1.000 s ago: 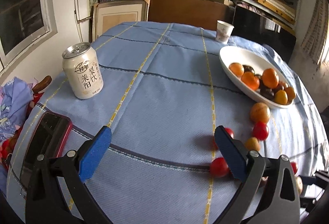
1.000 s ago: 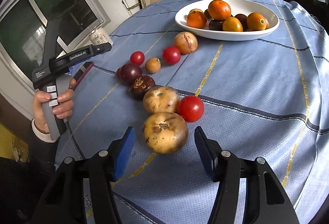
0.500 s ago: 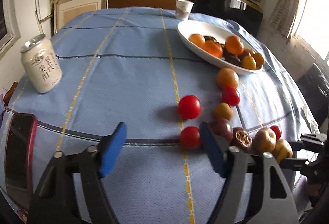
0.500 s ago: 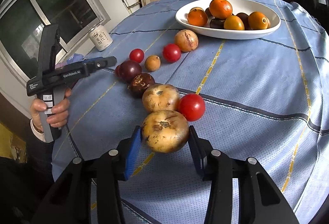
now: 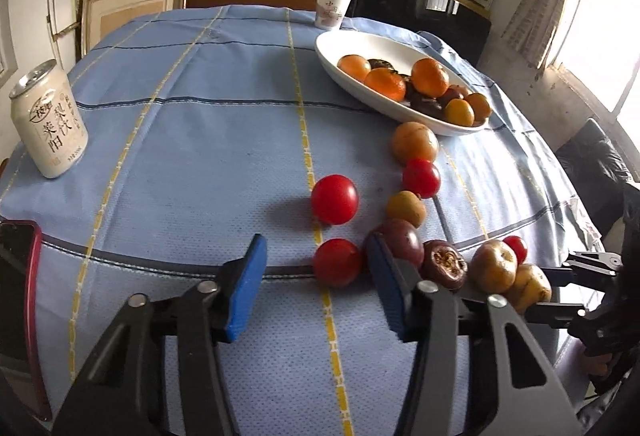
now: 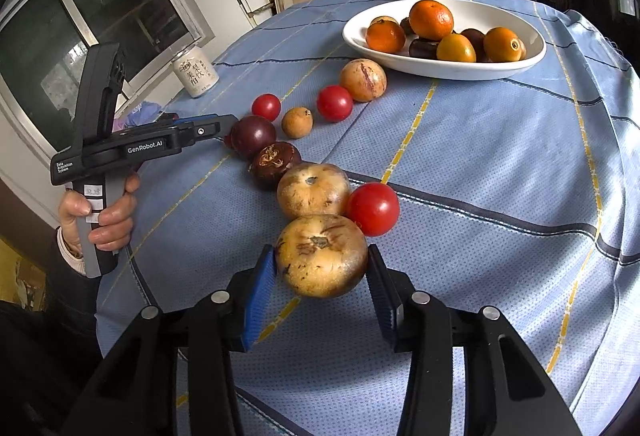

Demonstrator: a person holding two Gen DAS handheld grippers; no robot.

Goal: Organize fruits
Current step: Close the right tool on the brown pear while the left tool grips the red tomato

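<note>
The right gripper (image 6: 320,282) has its jaws clenched on a yellow-brown fruit (image 6: 321,256), a blue pad pressing on each side of it while it rests on the worktop (image 6: 480,171). That fruit touches a second yellow-brown fruit (image 6: 313,189) just behind it and a red tomato (image 6: 373,209) at its right shoulder.

The left gripper (image 5: 316,286) has its jaws closing around a tomato (image 5: 337,262); the tomato sits between the pads nearer the right one, and neither pad presses on it. Just outside the right pad lies a purple fruit (image 5: 402,242), touching or nearly touching it, so that side is crowded. A hand (image 6: 100,215) holds this gripper's handle in the right wrist view.

From there a curved line of fruit runs toward the bowl (image 6: 532,55): a dark wrinkled fruit (image 6: 275,160), the purple one, a small tan fruit (image 6: 297,122), another tomato (image 6: 334,103) and a large orange-brown fruit (image 6: 363,79) just beside the bowl's rim. One more tomato (image 5: 334,199) stands apart from the line, beyond the left jaws. The bowl holds oranges (image 6: 431,19) and dark fruits.

Off to the left stand a can (image 5: 48,123) and, at the edge, a red-cased phone (image 5: 24,316). A paper cup (image 5: 333,7) stands behind the bowl.
</note>
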